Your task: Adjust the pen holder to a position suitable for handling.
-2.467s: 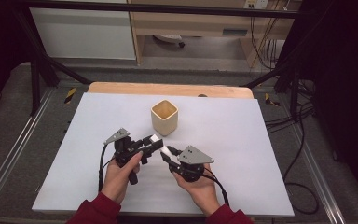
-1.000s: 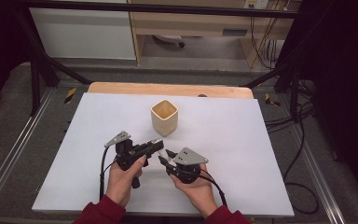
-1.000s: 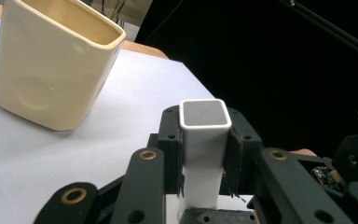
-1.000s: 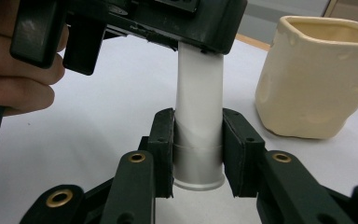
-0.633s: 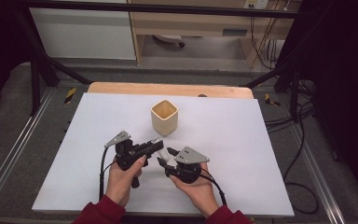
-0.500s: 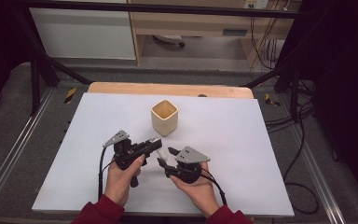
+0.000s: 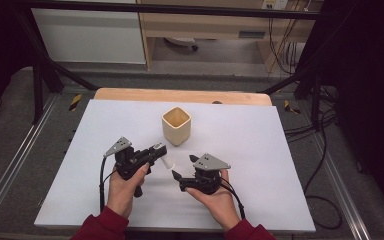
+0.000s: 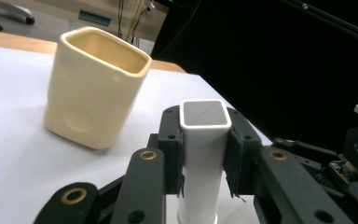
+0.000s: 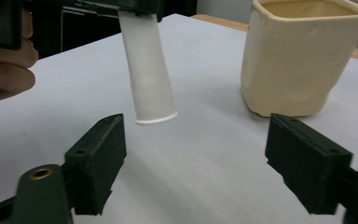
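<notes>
White sheeting covers the table we work at, with a wooden edge showing along its far side and dark floor and cables around it. We take the cream cup as our landmark: it stands upright and open-mouthed on the sheet, toward the far middle.

Our left gripper sits just on the near side of the cup, a little to the left of it, jaws pointing toward it. Those jaws are closed on a white tube, pads pressed against two opposite sides of it. From the left gripper view we see the tube's squared, grey-capped end rising between the pads, with the cup beyond it and apart from it. In the right gripper view the tube hangs tilted from the left gripper's jaws, its flared round end clear of the sheet, near the cup but not touching it.

Our right gripper lies nearer to us than the cup, beside the tube's lower end. Its jaws have just been opening and now stand wide apart with nothing between them; the tube is ahead of them, untouched.
</notes>
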